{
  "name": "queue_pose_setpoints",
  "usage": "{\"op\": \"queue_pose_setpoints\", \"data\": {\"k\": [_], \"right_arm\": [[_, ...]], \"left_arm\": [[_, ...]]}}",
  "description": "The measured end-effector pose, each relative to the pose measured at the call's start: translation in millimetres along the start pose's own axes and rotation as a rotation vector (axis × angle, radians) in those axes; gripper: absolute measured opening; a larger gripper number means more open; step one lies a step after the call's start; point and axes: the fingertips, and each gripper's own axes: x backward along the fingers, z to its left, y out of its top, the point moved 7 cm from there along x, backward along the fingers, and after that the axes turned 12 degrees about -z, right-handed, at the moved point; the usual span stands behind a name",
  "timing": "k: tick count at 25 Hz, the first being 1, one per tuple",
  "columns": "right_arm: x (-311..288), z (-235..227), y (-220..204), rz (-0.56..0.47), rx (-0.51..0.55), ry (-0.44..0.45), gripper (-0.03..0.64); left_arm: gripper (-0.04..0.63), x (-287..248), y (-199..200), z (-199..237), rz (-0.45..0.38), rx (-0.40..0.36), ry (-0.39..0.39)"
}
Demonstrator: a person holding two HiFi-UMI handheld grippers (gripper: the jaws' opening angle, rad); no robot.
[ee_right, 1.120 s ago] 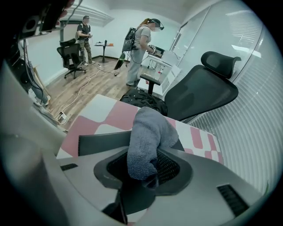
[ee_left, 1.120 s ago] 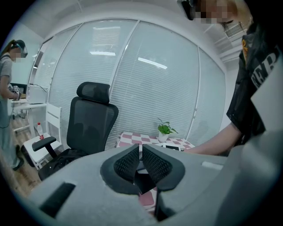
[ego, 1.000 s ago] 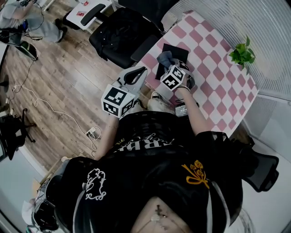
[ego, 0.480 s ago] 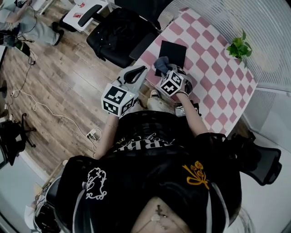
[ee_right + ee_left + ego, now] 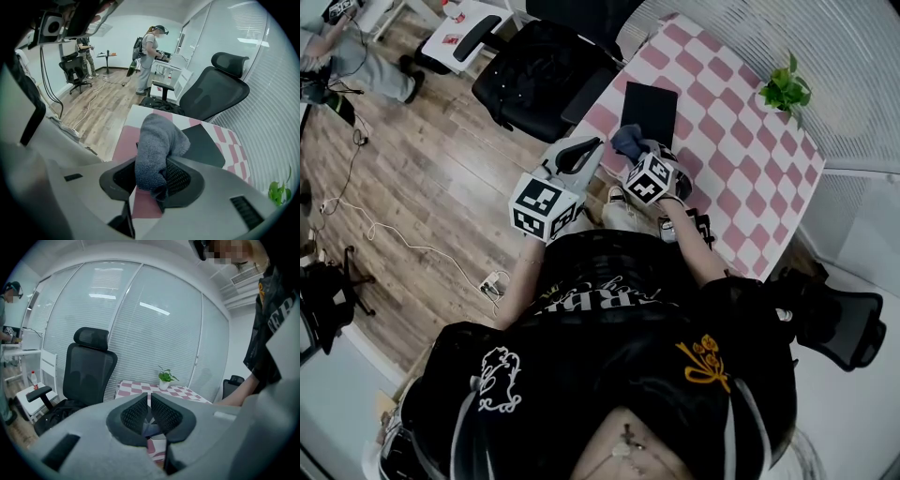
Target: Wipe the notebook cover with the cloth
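Note:
A black notebook (image 5: 650, 112) (image 5: 202, 144) lies flat near the front left corner of the pink-and-white checked table (image 5: 741, 178). My right gripper (image 5: 637, 154) (image 5: 151, 177) is shut on a bunched grey cloth (image 5: 627, 140) (image 5: 157, 147), held just short of the notebook's near edge. My left gripper (image 5: 578, 155) (image 5: 150, 412) hangs off the table's left side over the floor, jaws shut with nothing between them.
A small potted plant (image 5: 786, 91) (image 5: 165, 378) stands at the table's far corner. A black office chair (image 5: 539, 70) (image 5: 215, 96) sits close to the table's left side. Another chair (image 5: 836, 323) is on the right. People (image 5: 149, 56) stand farther off across the wooden floor.
The right gripper has drawn the cloth back off the notebook toward me; the cover now lies uncovered. The left gripper has stayed put.

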Motion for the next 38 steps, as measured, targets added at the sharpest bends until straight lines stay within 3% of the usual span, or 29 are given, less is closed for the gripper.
{"op": "queue_pose_setpoints", "data": {"k": [6, 9, 14, 18, 21, 23, 32, 38], "right_arm": [[2.4, 8.7, -8.7, 0.007, -0.021, 0.03, 0.121], [4.2, -8.8, -9.6, 0.008, -0.032, 0.025, 0.121], [4.3, -5.0, 0.7, -0.034, -0.11, 0.03, 0.121], [8.3, -17.9, -4.2, -0.08, -0.281, 0.06, 0.121], [16.0, -45.2, -10.5, -0.126, -0.427, 0.029, 0.121], [20.2, -68.4, -12.7, -0.144, -0.452, -0.012, 0.121], [-2.0, -159.9, -15.7, -0.089, -0.337, -0.145, 0.121], [-29.6, -183.3, -19.3, 0.046, -0.095, -0.22, 0.121]], "left_arm": [[0.017, -0.4, -1.9, -6.1, 0.006, 0.011, 0.001], [0.017, -10.5, 6.8, -4.2, -0.031, 0.0, -0.015], [0.017, -0.9, 4.0, -1.8, -0.019, 0.005, -0.019], [0.017, -9.5, 1.9, -1.7, -0.004, 0.01, -0.02], [0.017, -18.9, -0.6, -2.4, 0.01, 0.011, -0.027], [0.017, -24.9, -3.0, -2.5, 0.021, 0.008, -0.029], [0.017, -49.0, -4.6, 4.2, 0.046, 0.0, -0.014], [0.017, -53.4, -2.2, 1.2, 0.064, -0.005, -0.007]]}}
